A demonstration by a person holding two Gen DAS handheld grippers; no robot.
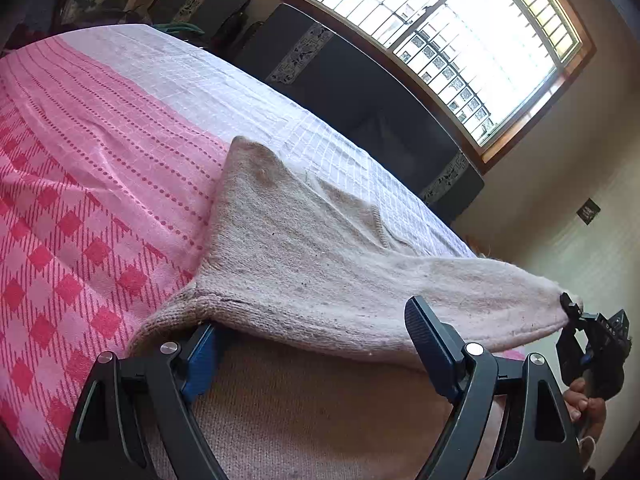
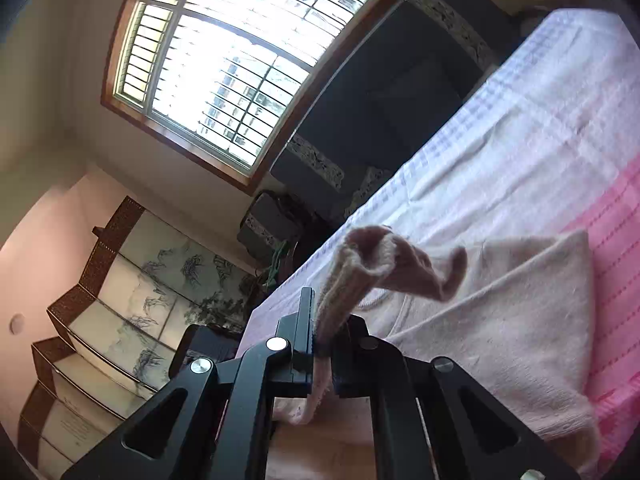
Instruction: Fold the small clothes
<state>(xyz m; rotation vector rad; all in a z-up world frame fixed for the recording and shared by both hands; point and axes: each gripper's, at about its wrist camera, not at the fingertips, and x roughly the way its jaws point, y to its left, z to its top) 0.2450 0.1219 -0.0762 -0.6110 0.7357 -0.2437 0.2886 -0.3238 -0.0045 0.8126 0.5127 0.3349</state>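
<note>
While R gripper [image 2: 320, 344] pinching sweater [image 1: 304, 264] cuff; L gripper [image 1: 320, 356] wide.

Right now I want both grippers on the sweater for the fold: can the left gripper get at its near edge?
Probably yes. The left gripper is open with the sweater hem lying between its fingers, nothing blocking. The right gripper already grips the sleeve.

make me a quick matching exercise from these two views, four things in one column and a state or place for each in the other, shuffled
Things:
1. right gripper
2. left gripper
3. pink sweater
4. window

States or places:
A. lies on the bedspread, one sleeve lifted
B. open, fingers apart under the knit edge
C. on the far wall, bright
D. shut on the sleeve cuff

Pairs: 1-D, 2-B, 3-A, 4-C
</note>
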